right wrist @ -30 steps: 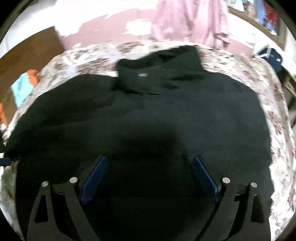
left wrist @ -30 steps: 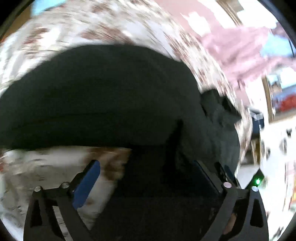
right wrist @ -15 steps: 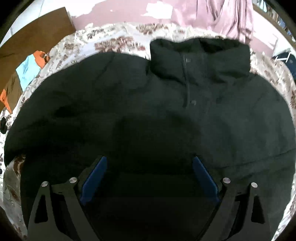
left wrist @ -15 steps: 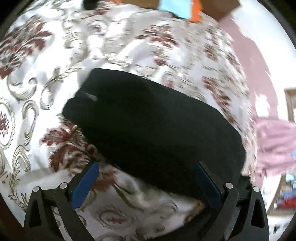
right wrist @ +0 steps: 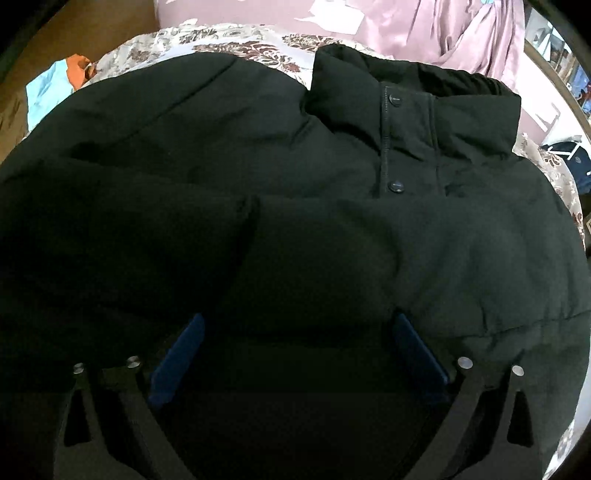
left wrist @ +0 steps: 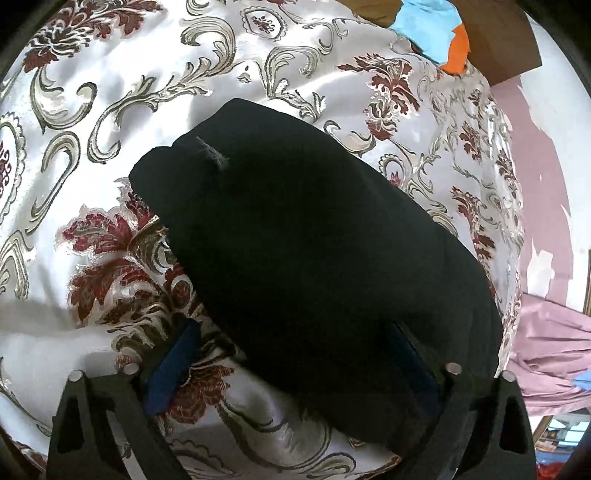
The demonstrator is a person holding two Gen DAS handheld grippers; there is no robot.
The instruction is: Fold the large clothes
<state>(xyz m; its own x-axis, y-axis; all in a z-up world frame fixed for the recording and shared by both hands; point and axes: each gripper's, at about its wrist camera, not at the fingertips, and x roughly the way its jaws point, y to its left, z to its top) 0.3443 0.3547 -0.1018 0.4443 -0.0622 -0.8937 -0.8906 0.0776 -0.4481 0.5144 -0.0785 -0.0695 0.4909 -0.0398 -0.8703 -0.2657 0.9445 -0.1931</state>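
Observation:
A large black padded jacket [right wrist: 332, 221] lies front up on a floral bedspread [left wrist: 110, 110], its collar [right wrist: 413, 107] and two snap buttons toward the far side. One sleeve lies folded across the chest. In the left wrist view the other sleeve [left wrist: 314, 240] stretches out over the bedspread, with its cuff at the far left. My left gripper [left wrist: 295, 354] is open, its jaws either side of the sleeve near the shoulder. My right gripper [right wrist: 299, 350] is open and empty, low over the jacket's lower front.
Blue and orange cloth [left wrist: 436, 33] lies by a brown board at the bed's far edge. Pink fabric [right wrist: 461, 33] hangs behind the bed against a pink wall. Clutter [right wrist: 569, 162] stands to the right of the bed.
The left gripper has swung away from the jacket body to look along the outstretched sleeve. The right gripper has moved closer to the jacket front, and a sleeve now lies across the chest.

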